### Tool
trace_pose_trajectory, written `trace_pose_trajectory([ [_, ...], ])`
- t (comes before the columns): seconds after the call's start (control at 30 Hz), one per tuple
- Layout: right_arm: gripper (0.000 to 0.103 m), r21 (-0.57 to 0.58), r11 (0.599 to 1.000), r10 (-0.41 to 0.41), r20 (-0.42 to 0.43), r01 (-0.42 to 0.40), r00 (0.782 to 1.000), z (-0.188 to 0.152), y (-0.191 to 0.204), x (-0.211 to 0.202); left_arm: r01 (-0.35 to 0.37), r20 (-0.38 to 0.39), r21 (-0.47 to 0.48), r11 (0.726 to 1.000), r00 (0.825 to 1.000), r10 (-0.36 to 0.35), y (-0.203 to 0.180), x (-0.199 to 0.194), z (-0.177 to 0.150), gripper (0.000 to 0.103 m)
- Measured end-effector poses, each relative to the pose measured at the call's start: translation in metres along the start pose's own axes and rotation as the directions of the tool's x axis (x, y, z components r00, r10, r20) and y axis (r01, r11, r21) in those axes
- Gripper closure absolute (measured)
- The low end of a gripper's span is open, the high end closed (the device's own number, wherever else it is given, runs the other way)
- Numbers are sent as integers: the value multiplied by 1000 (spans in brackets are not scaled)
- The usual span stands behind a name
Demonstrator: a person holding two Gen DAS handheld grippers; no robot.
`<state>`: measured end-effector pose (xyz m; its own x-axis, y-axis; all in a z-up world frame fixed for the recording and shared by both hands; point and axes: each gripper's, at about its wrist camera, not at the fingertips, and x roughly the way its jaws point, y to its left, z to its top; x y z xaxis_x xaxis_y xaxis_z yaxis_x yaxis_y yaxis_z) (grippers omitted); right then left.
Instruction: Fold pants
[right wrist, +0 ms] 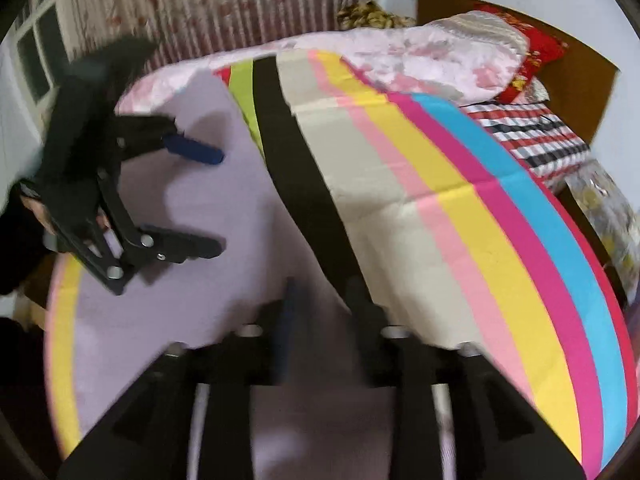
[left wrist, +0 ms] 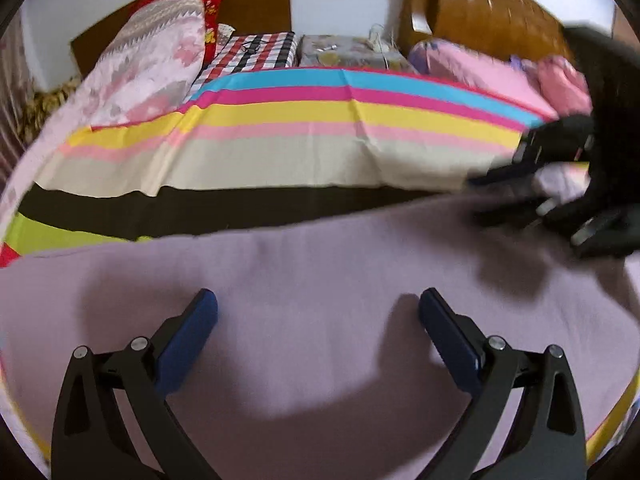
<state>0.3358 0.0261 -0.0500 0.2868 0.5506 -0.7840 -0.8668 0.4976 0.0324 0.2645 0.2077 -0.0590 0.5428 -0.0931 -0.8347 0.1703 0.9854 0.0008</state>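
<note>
Lilac pants (left wrist: 320, 248) lie spread flat across the near part of a striped bed. In the left wrist view my left gripper (left wrist: 318, 300) hovers just over the cloth, its jaws wide open with nothing between them. My right gripper (left wrist: 496, 196) shows blurred at the far right edge of the pants. In the right wrist view the pants (right wrist: 168, 320) fill the lower left. My right gripper (right wrist: 323, 286) is blurred there, its jaws apart over the pants' edge beside the black stripe, with no cloth pinched. My left gripper (right wrist: 216, 200) stands open over the pants at left.
The striped sheet (left wrist: 320, 120) covers the bed beyond the pants. A pink quilt (left wrist: 152, 64), a checked cloth (left wrist: 256, 52) and a wooden headboard (left wrist: 480, 8) are at the back. A curtain (right wrist: 240, 0) and a window (right wrist: 36, 52) face the bed. A dark sleeve (left wrist: 600, 80) is at right.
</note>
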Motion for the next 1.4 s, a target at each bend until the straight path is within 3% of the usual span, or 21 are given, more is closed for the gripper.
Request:
trace_pose_trajectory([
  [0.07, 44, 53, 998, -40, 91, 35, 995, -15, -8, -35, -5, 1, 5, 1000, 1000, 5, 6, -7, -13, 2],
  [0.17, 49, 172, 977, -140, 88, 123, 986, -40, -27, -59, 1, -1, -53, 999, 1000, -1, 25, -14, -31, 2],
  [0.27, 64, 245, 969, -41, 58, 26, 997, -62, -29, -50, 42, 37, -109, 993, 999, -38, 40, -19, -42, 2],
  [0.33, 65, 246, 969, 6, 26, -12, 1000, -70, -23, -39, 40, 39, -127, 991, 999, -36, 44, -24, -47, 2],
  [0.4, 87, 274, 961, -46, 24, 38, 999, -75, -29, -34, 35, 38, -126, 991, 999, -31, 47, -25, -51, 2],
  [0.43, 91, 316, 947, -60, 20, 50, 998, -71, -42, -35, 11, 30, -120, 993, 1000, -7, 49, -28, -55, 2],
  [0.5, 85, 420, 886, -215, -10, 199, 977, -70, -46, -54, -65, 10, -151, 986, 998, 68, 54, -39, -64, 2],
  [0.53, 85, 421, 884, -227, 7, 203, 974, -71, -38, -67, -90, 15, -175, 980, 995, 94, 57, -48, -70, 2],
  [0.63, 82, 320, 938, -185, 136, 134, 973, -75, 30, -108, -19, 100, -293, 956, 994, 50, 74, -86, -97, 2],
  [0.7, 82, 224, 969, -145, 183, 102, 972, -85, 92, -120, 95, 176, -418, 903, 984, -22, 87, -107, -121, 2],
  [0.73, 82, 198, 976, -134, 187, 96, 973, -89, 112, -117, 172, 214, -459, 872, 974, -80, 89, -113, -133, 2],
  [0.8, 82, 165, 984, -92, 170, 63, 981, -98, 153, -104, 253, 252, -471, 845, 957, -146, 84, -117, -144, 2],
  [0.97, 82, 71, 989, -137, 72, 132, 988, -102, 204, -57, 381, 277, -451, 807, 919, -279, 56, -111, -155, 2],
  [1.03, 82, 42, 988, -153, 74, 150, 985, -93, 216, -50, 415, 279, -444, 794, 906, -317, 44, -111, -161, 2],
  [1.13, 76, -14, 985, -171, 71, 172, 983, -82, 225, -47, 418, 277, -428, 801, 904, -324, 38, -112, -169, 2],
  [1.2, 51, -38, 983, -177, 66, 180, 982, -71, 227, -35, 411, 268, -435, 801, 909, -320, 41, -111, -175, 2],
  [1.33, 51, -104, 978, -179, 40, 183, 983, -55, 228, -14, 408, 285, -472, 782, 909, -303, 56, -116, -188, 2],
  [1.4, 59, -125, 977, -172, 24, 174, 985, -52, 228, -7, 403, 289, -483, 777, 911, -292, 62, -119, -192, 2],
])
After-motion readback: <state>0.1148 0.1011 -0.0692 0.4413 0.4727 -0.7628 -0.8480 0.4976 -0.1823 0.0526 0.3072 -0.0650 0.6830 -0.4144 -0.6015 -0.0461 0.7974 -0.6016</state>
